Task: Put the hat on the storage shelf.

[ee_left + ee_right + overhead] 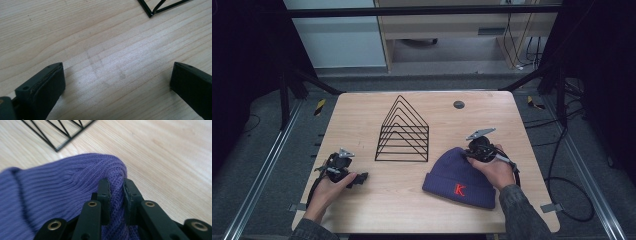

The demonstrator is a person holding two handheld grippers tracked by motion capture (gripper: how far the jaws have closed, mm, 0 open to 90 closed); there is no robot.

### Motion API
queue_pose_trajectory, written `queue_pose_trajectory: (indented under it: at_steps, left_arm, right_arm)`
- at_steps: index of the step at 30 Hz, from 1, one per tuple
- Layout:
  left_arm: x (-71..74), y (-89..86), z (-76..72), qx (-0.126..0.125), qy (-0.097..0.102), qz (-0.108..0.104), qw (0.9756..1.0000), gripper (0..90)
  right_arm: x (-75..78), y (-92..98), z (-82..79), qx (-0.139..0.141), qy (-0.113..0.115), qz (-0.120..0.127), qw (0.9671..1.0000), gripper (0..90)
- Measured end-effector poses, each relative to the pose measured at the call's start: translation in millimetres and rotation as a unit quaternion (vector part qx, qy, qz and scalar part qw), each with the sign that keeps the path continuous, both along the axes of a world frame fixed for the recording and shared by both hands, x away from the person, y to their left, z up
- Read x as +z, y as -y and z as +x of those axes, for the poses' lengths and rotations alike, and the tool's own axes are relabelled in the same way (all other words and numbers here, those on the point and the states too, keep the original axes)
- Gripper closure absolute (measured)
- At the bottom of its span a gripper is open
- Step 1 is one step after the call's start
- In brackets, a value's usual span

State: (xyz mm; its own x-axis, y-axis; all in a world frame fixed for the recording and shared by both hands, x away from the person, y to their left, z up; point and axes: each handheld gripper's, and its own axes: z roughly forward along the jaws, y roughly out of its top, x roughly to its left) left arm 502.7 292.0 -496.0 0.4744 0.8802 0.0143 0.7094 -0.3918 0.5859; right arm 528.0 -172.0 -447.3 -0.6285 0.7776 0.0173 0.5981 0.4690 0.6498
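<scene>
A purple knit beanie [457, 177] with a red K on its cuff lies on the right half of the wooden table. My right gripper [473, 152] is shut on the beanie's crown; in the right gripper view a fold of the purple knit [116, 173] is pinched between the two black jaws of that gripper [116, 185]. My left gripper [361, 178] rests near the front left of the table, open. In the left gripper view its jaws stand wide apart over bare wood with nothing between them [117, 75].
A black wire rack [403, 132] of nested triangles stands at the table's middle, between the two grippers; its corner [151, 12] and base [57, 135] show in the gripper views. A dark round disc [458, 104] sits near the far edge.
</scene>
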Motion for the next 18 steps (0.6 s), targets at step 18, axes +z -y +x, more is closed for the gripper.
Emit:
queue_pose_trajectory:
  at_steps: [18]
  left_arm:
    - [15.6, -4.4, -3.6, 0.006, 0.053, -0.049, 0.9974, 5.4]
  right_arm:
    - [71.0, -3.3, -56.6, 0.050, 0.088, 0.051, 0.9936, 78.7]
